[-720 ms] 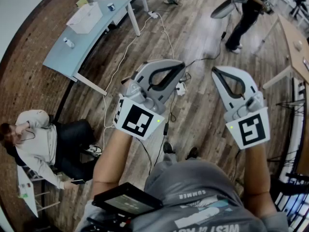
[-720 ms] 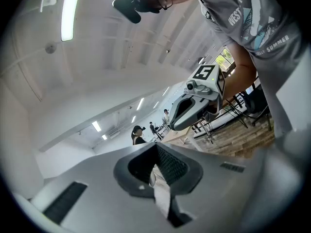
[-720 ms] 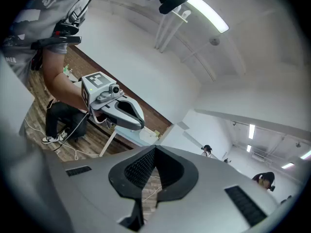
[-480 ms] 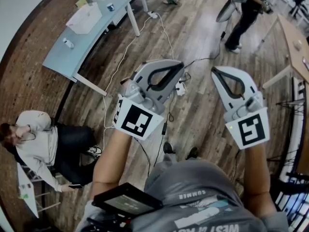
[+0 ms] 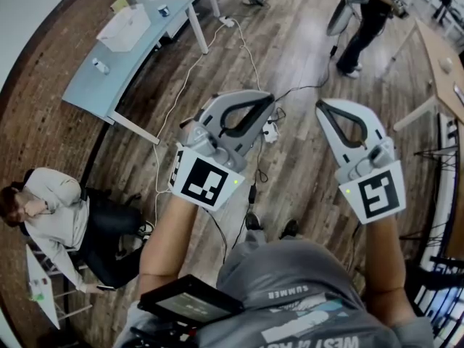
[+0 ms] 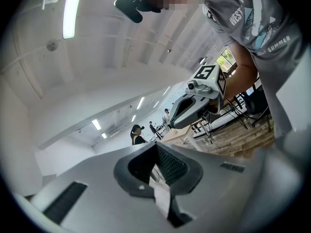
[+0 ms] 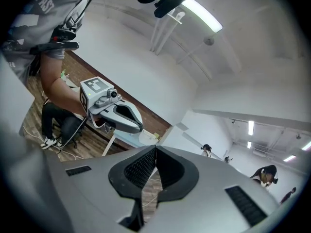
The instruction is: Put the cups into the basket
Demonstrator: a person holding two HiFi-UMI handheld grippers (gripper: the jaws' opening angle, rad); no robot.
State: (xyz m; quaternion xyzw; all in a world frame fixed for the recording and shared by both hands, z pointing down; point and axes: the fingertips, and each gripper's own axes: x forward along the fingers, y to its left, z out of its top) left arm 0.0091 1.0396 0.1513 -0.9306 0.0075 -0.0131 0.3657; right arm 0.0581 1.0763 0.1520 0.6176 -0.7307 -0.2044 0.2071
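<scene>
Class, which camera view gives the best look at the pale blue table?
The head view: the pale blue table is seen from above, top and legs together. The right gripper view catches only a far sliver of it; the left gripper view shows none.

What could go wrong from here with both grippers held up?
Tripping: white cables and a white power strip lie on the wooden floor near your feet. No cup or basket is in view, so you'll likely walk while the shut grey left gripper and right gripper hide some floor.

Wooden floor [image 5: 304,56] carries a white power strip [image 5: 271,132] and a grey-blue table [image 5: 119,67] bearing a white box [image 5: 125,26].
</scene>
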